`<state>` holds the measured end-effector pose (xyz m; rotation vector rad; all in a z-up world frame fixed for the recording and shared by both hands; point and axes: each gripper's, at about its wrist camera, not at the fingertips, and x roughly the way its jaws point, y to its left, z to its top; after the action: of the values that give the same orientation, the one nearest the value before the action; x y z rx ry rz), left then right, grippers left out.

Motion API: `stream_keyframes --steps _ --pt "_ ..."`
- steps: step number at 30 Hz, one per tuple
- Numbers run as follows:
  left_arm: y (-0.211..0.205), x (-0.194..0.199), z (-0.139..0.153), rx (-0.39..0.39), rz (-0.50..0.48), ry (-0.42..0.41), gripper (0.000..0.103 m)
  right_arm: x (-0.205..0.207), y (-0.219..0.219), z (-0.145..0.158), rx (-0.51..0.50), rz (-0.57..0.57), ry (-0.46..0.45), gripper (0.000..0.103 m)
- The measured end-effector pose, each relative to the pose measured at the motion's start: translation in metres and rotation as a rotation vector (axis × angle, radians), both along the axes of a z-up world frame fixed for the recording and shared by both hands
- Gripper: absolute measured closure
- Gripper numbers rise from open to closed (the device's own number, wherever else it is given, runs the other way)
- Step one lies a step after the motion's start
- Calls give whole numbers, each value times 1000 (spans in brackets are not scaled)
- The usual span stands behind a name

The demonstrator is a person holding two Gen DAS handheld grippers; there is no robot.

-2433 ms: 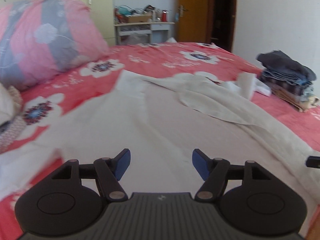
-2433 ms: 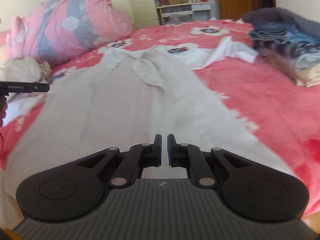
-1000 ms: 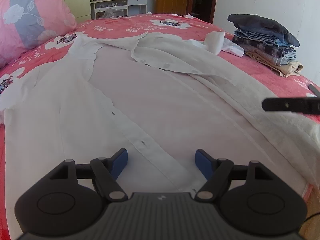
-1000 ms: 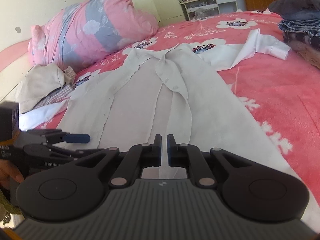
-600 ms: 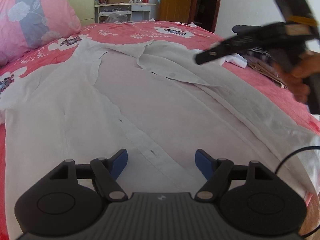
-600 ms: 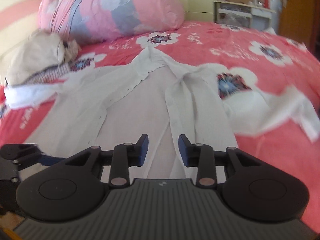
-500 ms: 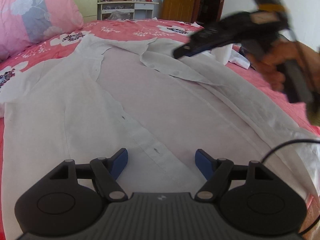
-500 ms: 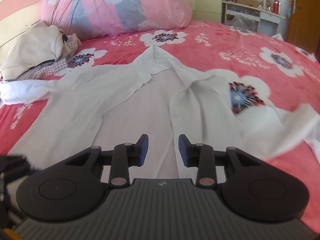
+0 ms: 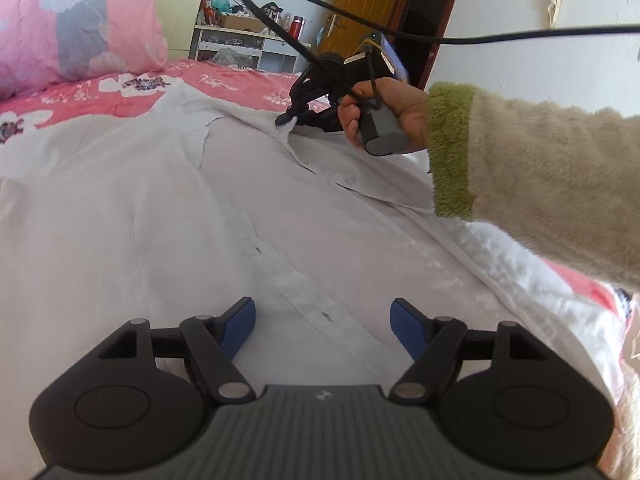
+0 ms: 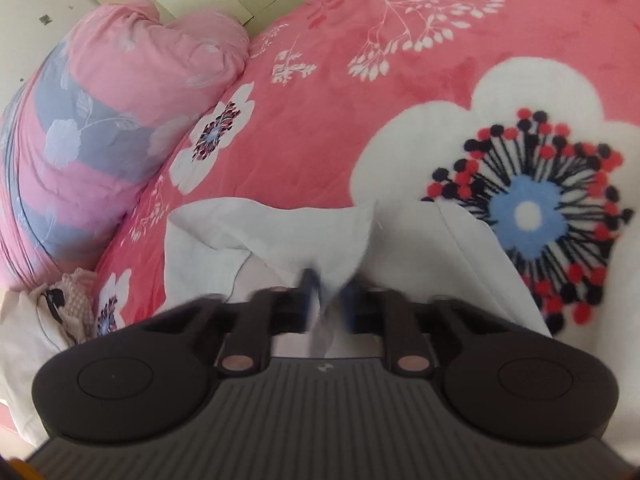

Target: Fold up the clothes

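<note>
White cotton shirt (image 9: 168, 216) lies spread flat on the pink flowered blanket (image 10: 340, 120), its front open and its collar at the far end, near the pink and grey pillow (image 9: 72, 20). At the near end, the left gripper (image 9: 323, 322) hovers over the button strip with its blue pads wide apart and nothing between them. Farther away, a hand (image 9: 384, 114) in a fluffy beige sleeve (image 9: 552, 184) with a green cuff holds the right gripper (image 10: 327, 300). Its jaws have just been closing, and now they are clamped on the collar edge of the shirt, which stands up a little between the pads. In the right wrist view this part is blurred. A black cable (image 9: 400, 36) curves above the bed from this gripper
</note>
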<state>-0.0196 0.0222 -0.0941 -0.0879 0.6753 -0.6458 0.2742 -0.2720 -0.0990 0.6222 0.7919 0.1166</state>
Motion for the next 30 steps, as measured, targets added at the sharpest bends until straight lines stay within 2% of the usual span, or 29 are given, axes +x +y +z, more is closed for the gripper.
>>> stream_keyframes --steps 3,6,10,13,17,19,22,26,27,28,30 --pt "2 -5 -3 -15 -9 -19 27 0 9 24 -49 28 -104 102" --pt "0 -8 -6 -20 -27 -37 26 -1 29 64 -161 87 -225 102" --pt "5 -8 -10 -66 -39 -33 25 12 81 86 -373 208 -263 102" --pt "13 -5 -13 -129 -44 -13 24 22 130 72 -565 335 -244 102" --pt "20 -3 -18 -187 -52 0 24 28 190 34 -848 528 -257 102" --pt "20 -4 -18 -191 -56 -3 23 31 209 19 -903 588 -257 102" --pt "19 -6 -18 -192 -63 -10 23 42 217 6 -871 575 -230 101" --pt "19 -5 -18 -204 -67 -7 23 58 203 10 -698 500 -179 97" --pt "19 -6 -18 -205 -68 -7 23 60 196 13 -643 469 -152 86" --pt "19 -6 -18 -205 -68 -7 22 59 186 20 -595 443 -140 70" --pt "19 -6 -19 -206 -69 -7 22 48 162 38 -504 395 -140 59"
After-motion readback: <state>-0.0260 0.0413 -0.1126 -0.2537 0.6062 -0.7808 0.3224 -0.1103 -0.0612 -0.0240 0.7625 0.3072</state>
